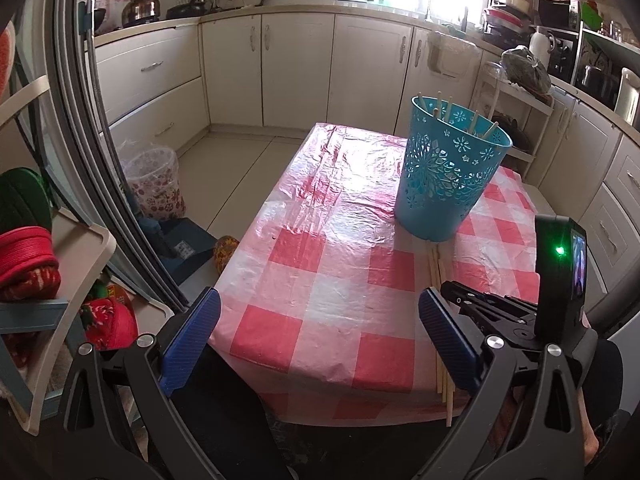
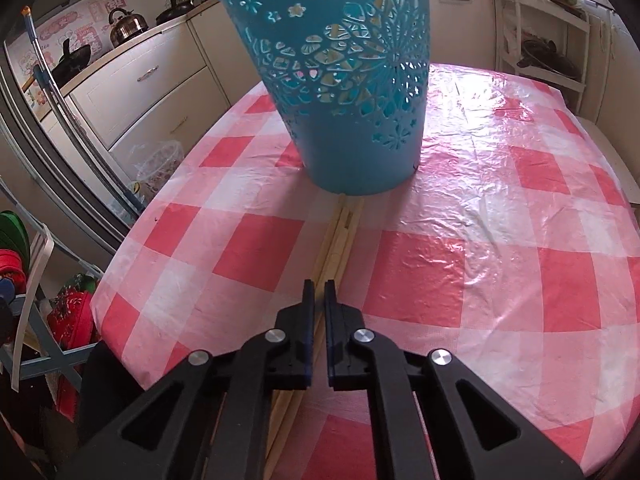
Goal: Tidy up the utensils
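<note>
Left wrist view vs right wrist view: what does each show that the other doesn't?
Left wrist only: chopstick tips standing in the blue basket, the left gripper with jaws wide open, and the right gripper's camera housing with a green light.

Right wrist only: the right gripper, jaws nearly together over the bundle of chopsticks, which lies on the table up to the basket's base.

Both: basket, chopstick bundle, red-checked tablecloth, kettle.

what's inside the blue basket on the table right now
Several wooden chopsticks stand inside the blue basket, their tips poking above the rim. Its patterned wall hides their lower ends, so an exact count and anything else at the bottom cannot be seen.
</note>
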